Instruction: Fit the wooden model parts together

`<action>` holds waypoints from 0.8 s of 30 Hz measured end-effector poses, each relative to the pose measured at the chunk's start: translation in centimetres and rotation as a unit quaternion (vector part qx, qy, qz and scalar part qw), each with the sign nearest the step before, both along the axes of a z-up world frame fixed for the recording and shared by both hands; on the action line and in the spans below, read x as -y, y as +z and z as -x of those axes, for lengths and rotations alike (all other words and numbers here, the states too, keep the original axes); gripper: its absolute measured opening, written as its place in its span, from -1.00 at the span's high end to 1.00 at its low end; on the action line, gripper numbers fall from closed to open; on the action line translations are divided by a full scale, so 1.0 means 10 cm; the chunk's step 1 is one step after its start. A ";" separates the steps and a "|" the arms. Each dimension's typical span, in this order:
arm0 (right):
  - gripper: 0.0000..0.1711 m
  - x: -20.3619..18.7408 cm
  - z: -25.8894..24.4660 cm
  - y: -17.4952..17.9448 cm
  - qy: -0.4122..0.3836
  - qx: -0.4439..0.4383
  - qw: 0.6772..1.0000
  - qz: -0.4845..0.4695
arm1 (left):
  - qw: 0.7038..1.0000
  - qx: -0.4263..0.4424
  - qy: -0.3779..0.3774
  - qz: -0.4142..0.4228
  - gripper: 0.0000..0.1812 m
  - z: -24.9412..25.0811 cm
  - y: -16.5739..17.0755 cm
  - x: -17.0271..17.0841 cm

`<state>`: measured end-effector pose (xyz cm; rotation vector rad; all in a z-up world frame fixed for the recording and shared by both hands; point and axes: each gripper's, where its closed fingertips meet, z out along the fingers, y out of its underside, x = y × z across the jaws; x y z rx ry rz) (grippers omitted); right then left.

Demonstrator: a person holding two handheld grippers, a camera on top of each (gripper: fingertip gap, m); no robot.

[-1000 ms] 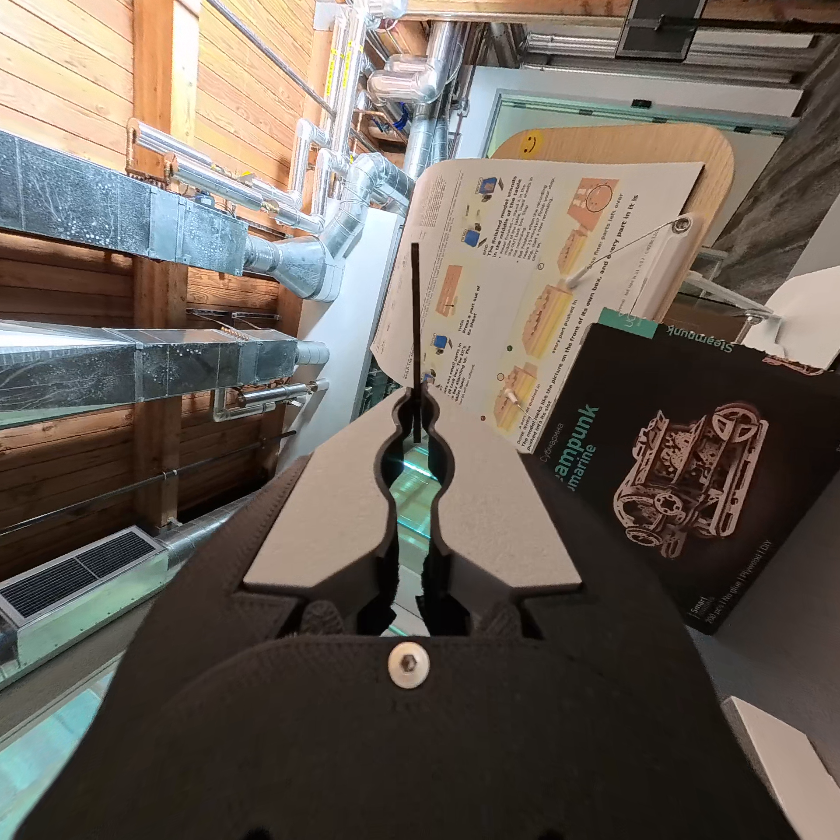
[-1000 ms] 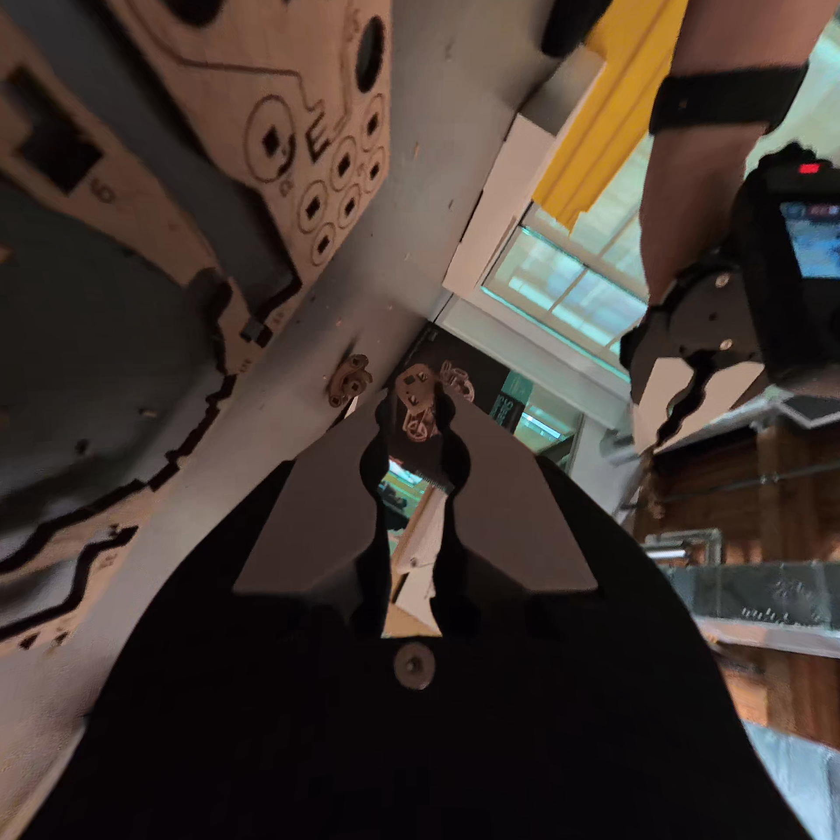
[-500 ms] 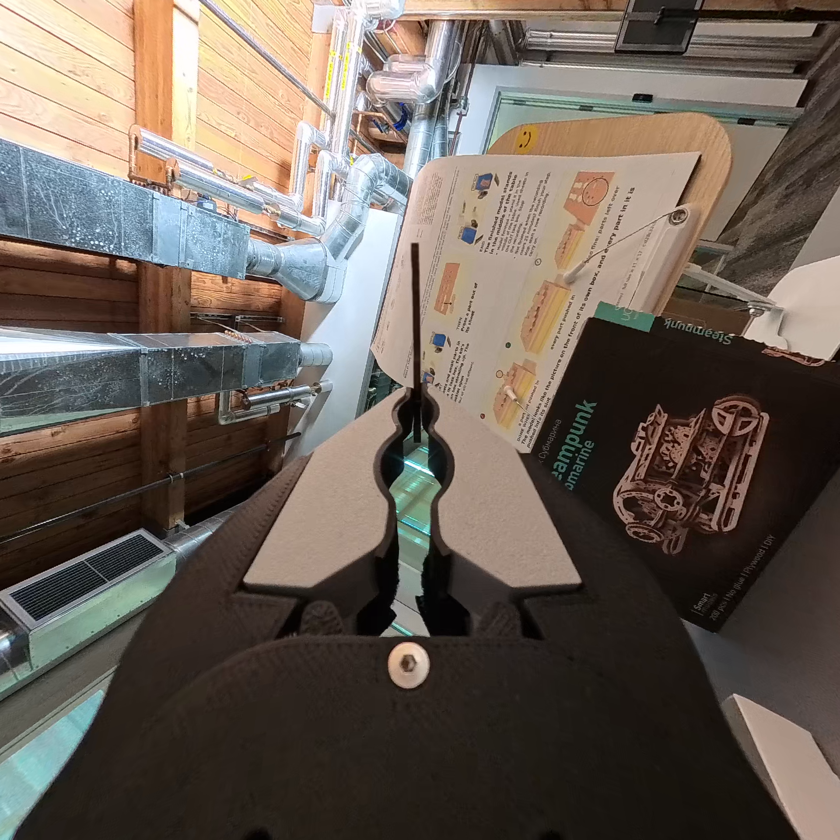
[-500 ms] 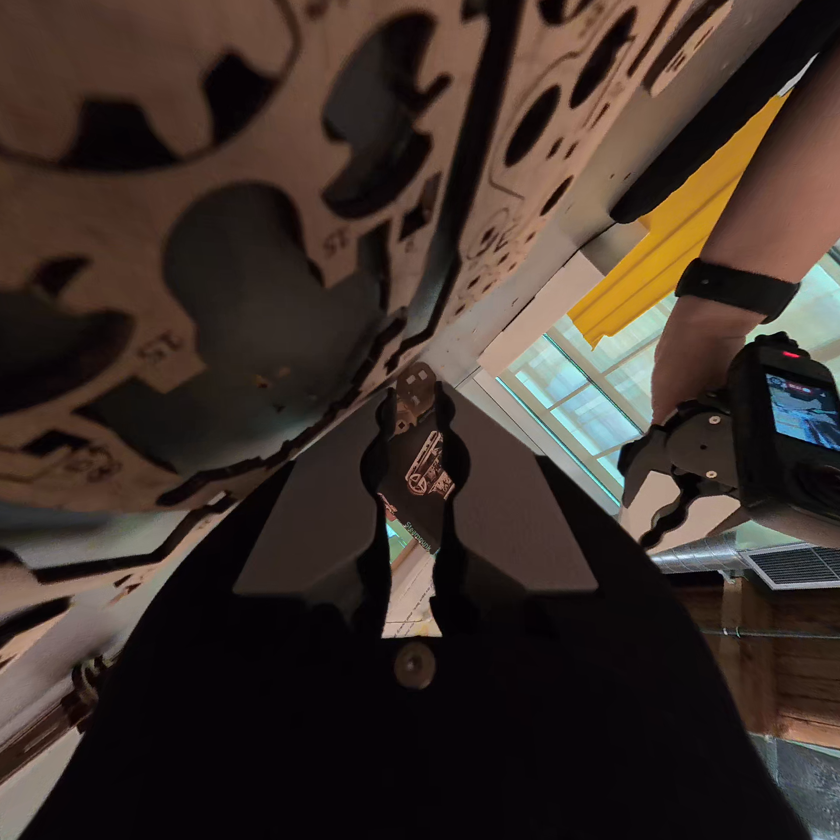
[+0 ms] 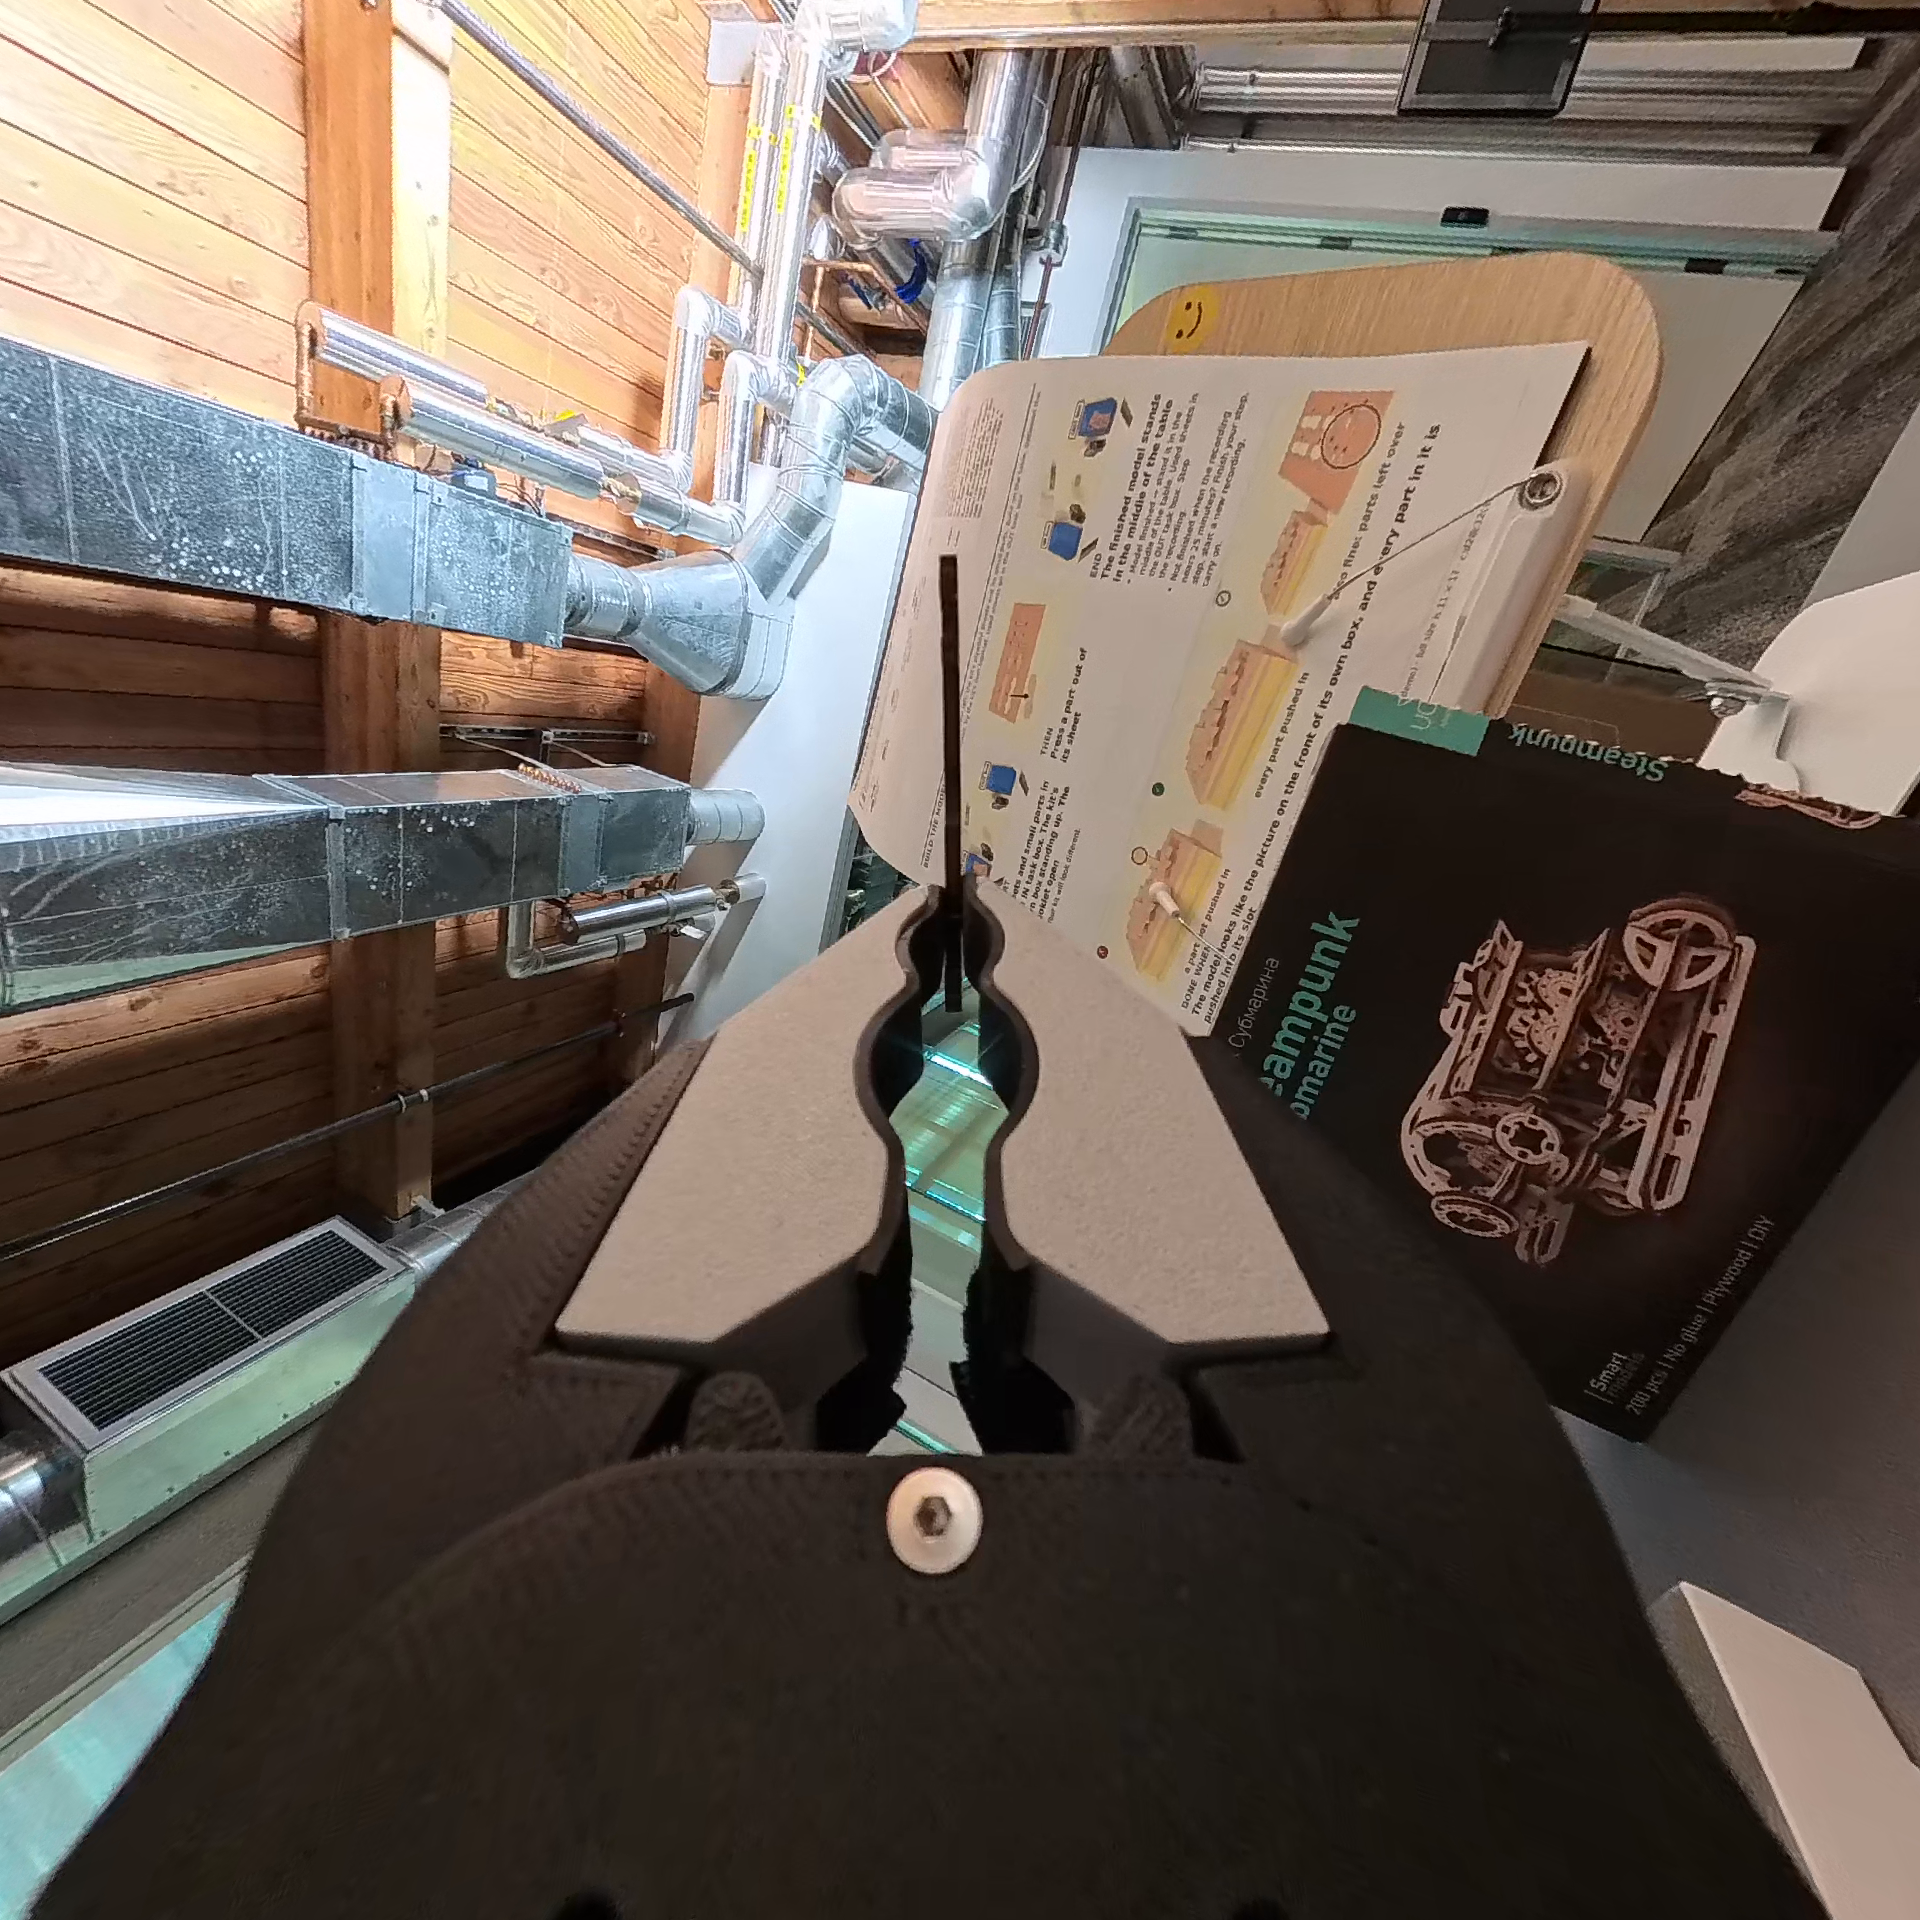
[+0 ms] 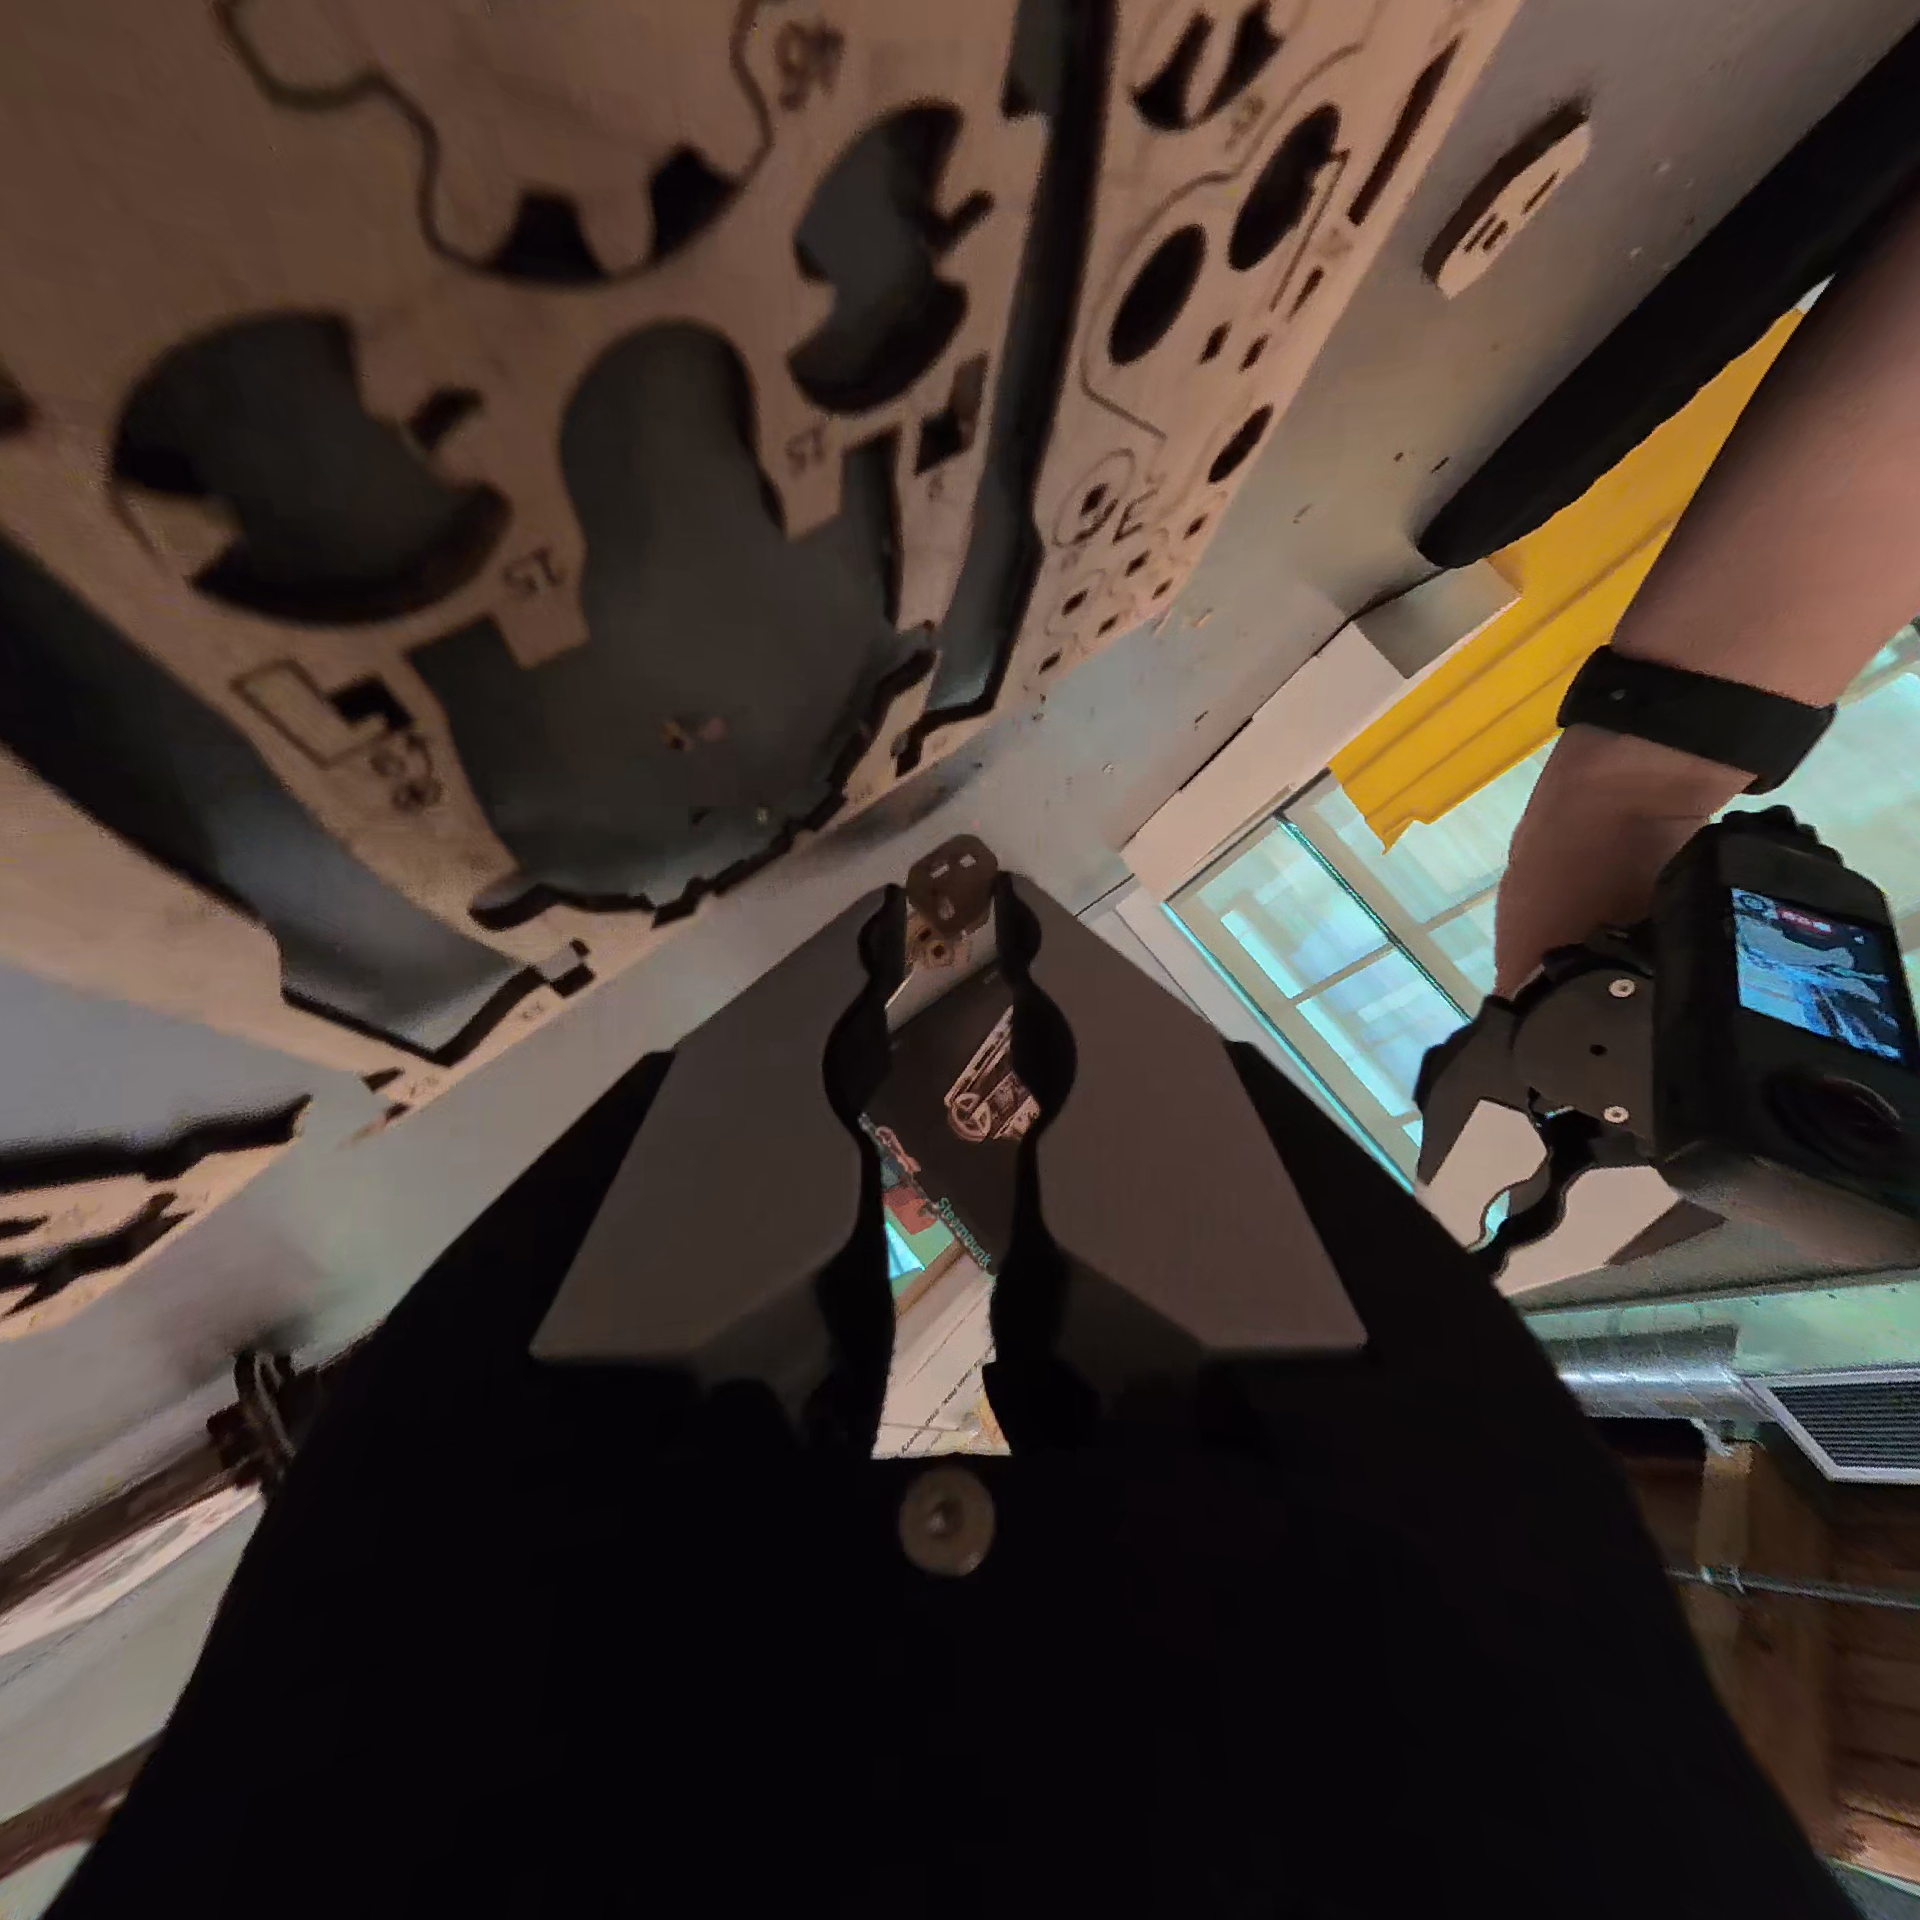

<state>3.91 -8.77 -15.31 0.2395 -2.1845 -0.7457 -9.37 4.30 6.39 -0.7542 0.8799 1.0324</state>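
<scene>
A timber-clad workshop or lab space: bare silver metal ventilation ducts (image 5: pixel 260 520) and pipes run along warm wooden plank walls (image 5: pixel 156 208) (industrial fit-out, nothing domestic).

A pale tan plywood sheet (image 6: pixel 644 343) is marked with dark burnt cut lines. A black box (image 5: pixel 1579 1049) is printed with a beige machine drawing and teal lettering. Black bodies and grey fingers (image 5: pixel 790 1132) are seen on both tools.
</scene>
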 end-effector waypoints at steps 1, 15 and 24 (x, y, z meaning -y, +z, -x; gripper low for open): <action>0.80 0.00 -0.02 0.01 -0.004 0.003 1.000 0.002 | 1.000 0.001 -0.001 0.000 0.99 0.00 0.00 0.00; 0.89 -0.19 -0.27 0.34 -0.341 -0.142 0.883 0.289 | 1.000 0.013 -0.003 -0.003 0.99 0.02 0.08 0.03; 0.62 0.11 -0.17 0.13 -0.610 -0.276 0.294 0.682 | 0.999 0.032 -0.010 0.005 1.00 0.03 0.16 0.06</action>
